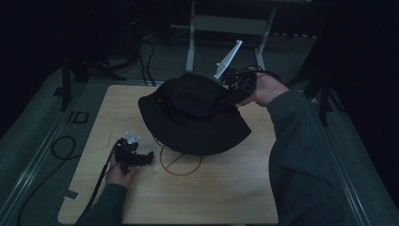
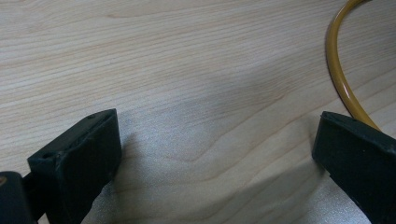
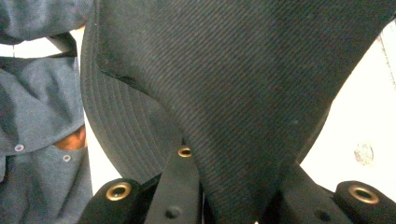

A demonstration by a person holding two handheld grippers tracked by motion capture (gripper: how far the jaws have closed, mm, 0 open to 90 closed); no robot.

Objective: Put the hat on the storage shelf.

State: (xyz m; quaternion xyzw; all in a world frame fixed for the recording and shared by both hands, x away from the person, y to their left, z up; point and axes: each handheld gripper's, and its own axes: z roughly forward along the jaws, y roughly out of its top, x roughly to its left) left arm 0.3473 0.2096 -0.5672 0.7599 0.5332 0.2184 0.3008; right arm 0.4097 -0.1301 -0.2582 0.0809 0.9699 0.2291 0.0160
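Observation:
A black bucket hat (image 1: 193, 115) hangs over the middle of the wooden table (image 1: 226, 197), its brim drooping toward the front. My right gripper (image 1: 235, 87) holds it from the back right, shut on the crown's fabric (image 3: 243, 79), which is pinched between the jaws (image 3: 233, 196). My left gripper (image 1: 149, 157) rests low at the front left, apart from the hat. Its jaws stand wide open (image 2: 217, 126) over bare wood. An orange-yellow cord ring (image 1: 181, 167) lies on the table partly under the brim, and curves past the right jaw (image 2: 338, 74).
A grey metal frame (image 1: 226, 23) stands beyond the table's far edge. Dark cables (image 1: 61, 146) loop on the floor at left. The person's right sleeve (image 1: 301, 155) crosses the table's right side. A grey buttoned shirt (image 3: 37, 116) shows behind the hat.

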